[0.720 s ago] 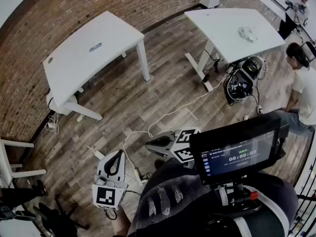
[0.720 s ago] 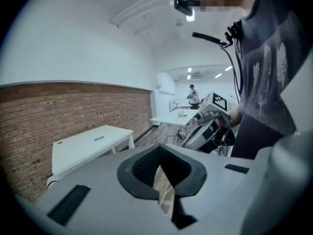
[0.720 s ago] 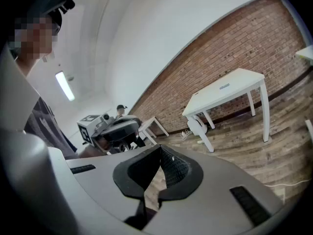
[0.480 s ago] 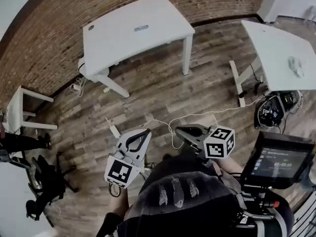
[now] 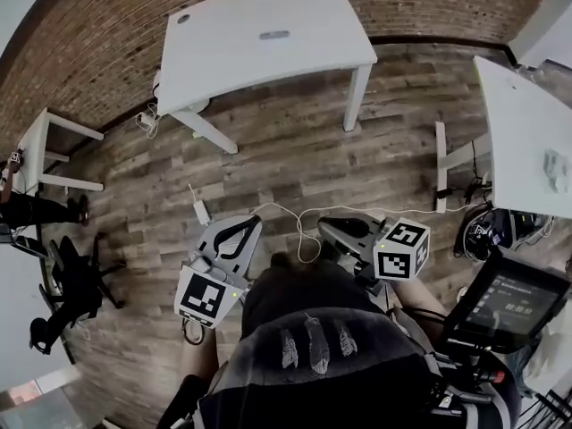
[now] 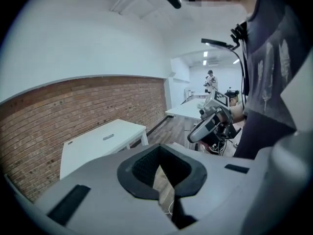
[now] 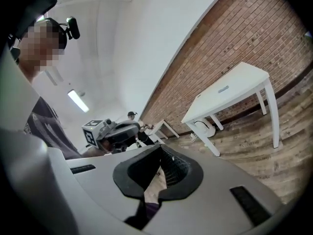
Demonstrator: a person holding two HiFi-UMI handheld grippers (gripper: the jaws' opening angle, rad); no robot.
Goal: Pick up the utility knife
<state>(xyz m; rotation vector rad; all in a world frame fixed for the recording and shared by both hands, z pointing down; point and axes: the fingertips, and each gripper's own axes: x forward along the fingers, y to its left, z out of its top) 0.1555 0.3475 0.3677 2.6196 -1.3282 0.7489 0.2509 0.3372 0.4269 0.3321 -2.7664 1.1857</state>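
The utility knife (image 5: pixel 274 35) is a small grey bar lying on the white table (image 5: pixel 232 52) by the brick wall, far ahead of both grippers. It also shows on that table in the left gripper view (image 6: pixel 108 137) and the right gripper view (image 7: pixel 223 88). My left gripper (image 5: pixel 248 226) is held over the wood floor close to my body, jaws shut and empty. My right gripper (image 5: pixel 327 229) hangs beside it, also shut with nothing in it. In each gripper's own view the black pads meet, left gripper (image 6: pixel 160 153), right gripper (image 7: pixel 159 151).
A second white table (image 5: pixel 527 141) stands at the right with a small pale object (image 5: pixel 554 168) on it. A white side table (image 5: pixel 45 146) and a black chair (image 5: pixel 71 284) are at the left. A white cable (image 5: pixel 299 231) and a power strip (image 5: pixel 200 211) lie on the floor.
The head view has swung left, so the table with the knife now sits top centre and the second table has slid to the right edge. Both grippers stay shut near my body.
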